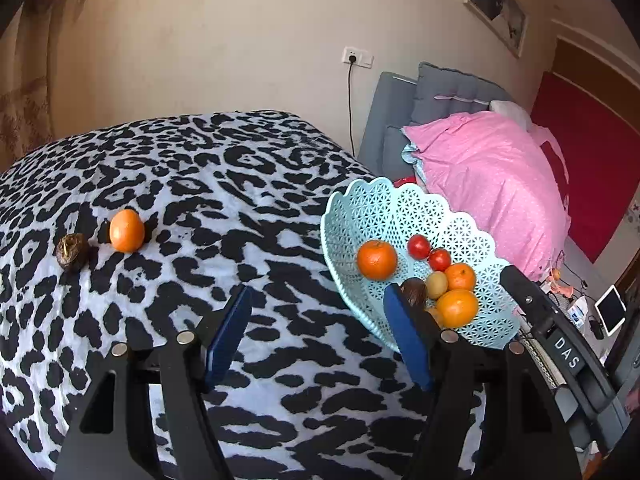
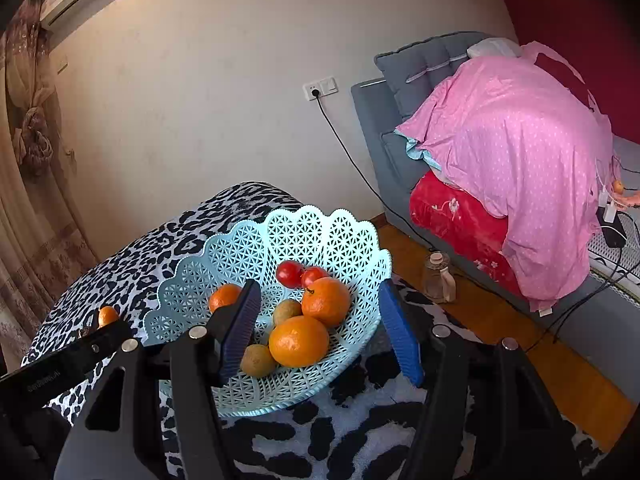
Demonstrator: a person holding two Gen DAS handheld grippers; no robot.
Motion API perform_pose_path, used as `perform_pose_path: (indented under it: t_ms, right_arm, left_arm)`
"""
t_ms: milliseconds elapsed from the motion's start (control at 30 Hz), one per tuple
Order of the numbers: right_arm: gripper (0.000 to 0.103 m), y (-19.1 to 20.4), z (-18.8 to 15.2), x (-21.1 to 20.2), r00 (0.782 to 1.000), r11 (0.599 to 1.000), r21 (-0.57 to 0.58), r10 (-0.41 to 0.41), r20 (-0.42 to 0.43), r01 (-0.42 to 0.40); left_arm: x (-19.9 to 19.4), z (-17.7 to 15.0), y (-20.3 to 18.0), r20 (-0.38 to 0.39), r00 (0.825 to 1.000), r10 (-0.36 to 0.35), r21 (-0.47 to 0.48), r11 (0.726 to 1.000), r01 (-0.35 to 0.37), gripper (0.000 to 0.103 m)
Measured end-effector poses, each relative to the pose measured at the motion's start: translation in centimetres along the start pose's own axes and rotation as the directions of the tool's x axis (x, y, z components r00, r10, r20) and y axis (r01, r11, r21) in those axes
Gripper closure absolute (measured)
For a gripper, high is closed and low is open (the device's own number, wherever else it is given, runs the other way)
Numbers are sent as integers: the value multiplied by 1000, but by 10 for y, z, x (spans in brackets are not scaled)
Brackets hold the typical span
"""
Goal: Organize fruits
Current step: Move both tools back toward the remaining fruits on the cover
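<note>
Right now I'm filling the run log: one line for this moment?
left gripper open, empty | right gripper open over basket | orange, dark fruit loose on cloth

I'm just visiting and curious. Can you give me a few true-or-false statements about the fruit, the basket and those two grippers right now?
1. An orange and a brown fruit lie on the cloth, outside the basket. True.
2. The left gripper is clamped on an orange. False: its jaws are open and hold nothing.
3. Two small red fruits sit in the basket. True.
4. The basket is dark green. False: it is pale blue lattice plastic.
5. The right gripper is open above the basket. True.
</note>
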State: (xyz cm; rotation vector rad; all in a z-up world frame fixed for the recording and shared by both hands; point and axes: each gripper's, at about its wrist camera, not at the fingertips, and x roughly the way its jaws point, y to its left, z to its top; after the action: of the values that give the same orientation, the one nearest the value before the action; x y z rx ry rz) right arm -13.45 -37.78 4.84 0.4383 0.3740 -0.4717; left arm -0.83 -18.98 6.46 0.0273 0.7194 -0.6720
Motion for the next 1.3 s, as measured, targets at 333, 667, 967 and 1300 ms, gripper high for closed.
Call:
perform_pose_path:
  t_ms: [333, 667, 967, 1300]
  right_arm:
    - [40, 4, -2, 1, 1000, 1000, -18, -11, 1, 11]
    - [36, 9, -3, 3, 1000, 999, -42, -11, -9, 11]
    - [34, 13, -3, 4, 1000, 997, -71, -15, -17, 14]
    - [34, 24, -1, 2, 999, 991, -127, -30, -16, 27]
  left_arm:
    - [-4, -5, 12, -3, 1000, 10, -25, 1000, -10, 35]
    - [-9, -13, 35, -19, 999, 32, -75, 997, -33, 30]
    - [-21, -11, 66, -1, 997, 80, -140, 987, -80, 30]
    - [-38, -12, 85, 36, 987, 159, -134, 979, -153, 29]
